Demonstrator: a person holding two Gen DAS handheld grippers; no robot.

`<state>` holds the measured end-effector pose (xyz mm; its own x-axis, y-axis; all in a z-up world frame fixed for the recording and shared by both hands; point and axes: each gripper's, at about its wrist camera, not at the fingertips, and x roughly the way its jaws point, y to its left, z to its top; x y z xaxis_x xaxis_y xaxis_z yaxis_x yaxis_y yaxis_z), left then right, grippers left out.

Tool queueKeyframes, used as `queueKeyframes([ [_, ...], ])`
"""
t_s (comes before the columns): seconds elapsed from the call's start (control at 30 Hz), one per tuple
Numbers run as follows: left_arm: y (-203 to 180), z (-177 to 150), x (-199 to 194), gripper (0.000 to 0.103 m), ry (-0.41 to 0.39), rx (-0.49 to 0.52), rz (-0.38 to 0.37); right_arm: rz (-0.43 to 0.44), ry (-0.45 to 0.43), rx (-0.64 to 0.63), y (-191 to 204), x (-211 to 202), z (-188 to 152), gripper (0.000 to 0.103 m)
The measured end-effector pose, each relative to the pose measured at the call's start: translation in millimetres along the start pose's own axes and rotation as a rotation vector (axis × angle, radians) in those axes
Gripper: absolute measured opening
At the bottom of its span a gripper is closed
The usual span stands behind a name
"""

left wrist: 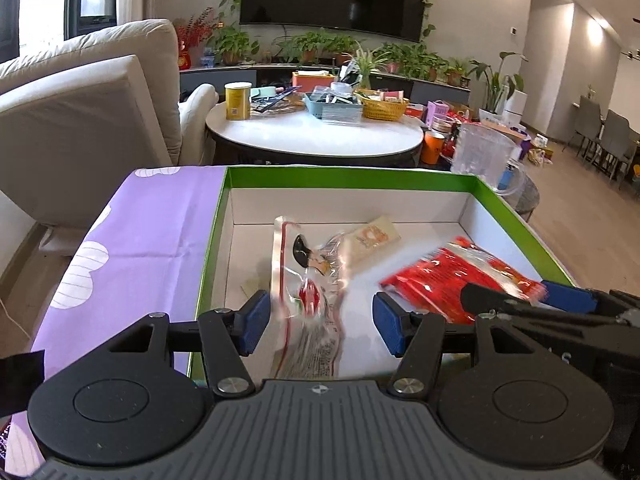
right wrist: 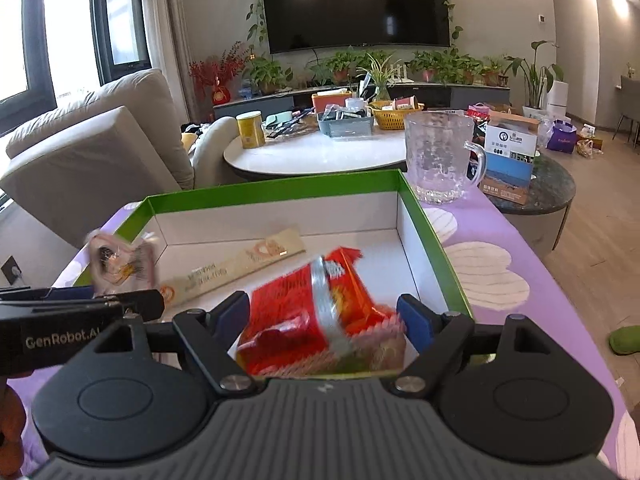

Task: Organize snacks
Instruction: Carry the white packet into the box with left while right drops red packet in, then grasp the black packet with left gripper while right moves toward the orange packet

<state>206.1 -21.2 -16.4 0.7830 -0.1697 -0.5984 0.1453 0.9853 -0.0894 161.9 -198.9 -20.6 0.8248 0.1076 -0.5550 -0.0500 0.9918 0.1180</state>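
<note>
A green-rimmed white box (left wrist: 348, 172) (right wrist: 272, 190) sits on a purple cloth. My left gripper (left wrist: 320, 324) is open over its near end. A blurred clear snack packet (left wrist: 308, 288) runs between the jaws, with a gap at the right pad. In the right wrist view that clear packet (right wrist: 116, 264) sticks up above the left gripper (right wrist: 120, 298). My right gripper (right wrist: 326, 316) (left wrist: 520, 300) is shut on a bowed red snack packet (right wrist: 320, 312) (left wrist: 460, 276), pads against both its sides, above the box's right half. A long beige packet (left wrist: 374, 236) (right wrist: 240, 268) lies on the box floor.
A clear glass mug (right wrist: 438, 160) (left wrist: 480, 156) stands on the purple cloth (right wrist: 500, 240) beyond the box's far right corner. To the box's left, cloth (left wrist: 152, 232) covers the table. A round white table (left wrist: 312, 132) with tins and baskets and a sofa (left wrist: 88, 100) are behind.
</note>
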Motion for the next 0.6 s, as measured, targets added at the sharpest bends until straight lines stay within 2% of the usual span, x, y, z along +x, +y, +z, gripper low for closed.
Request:
queueKeyframes([
  [0.43,29.7,-7.6,-69.4,0.054,-0.077,-0.059,0.026,0.008,-0.049,0.025,-8.7,-42.1,-0.2,0.053],
  [0.6,44.2,-24.9,-92.3,0.054,-0.06,-0.067,0.019,0.015,-0.077,0.038,-9.6,-59.4,-3.7,0.053],
])
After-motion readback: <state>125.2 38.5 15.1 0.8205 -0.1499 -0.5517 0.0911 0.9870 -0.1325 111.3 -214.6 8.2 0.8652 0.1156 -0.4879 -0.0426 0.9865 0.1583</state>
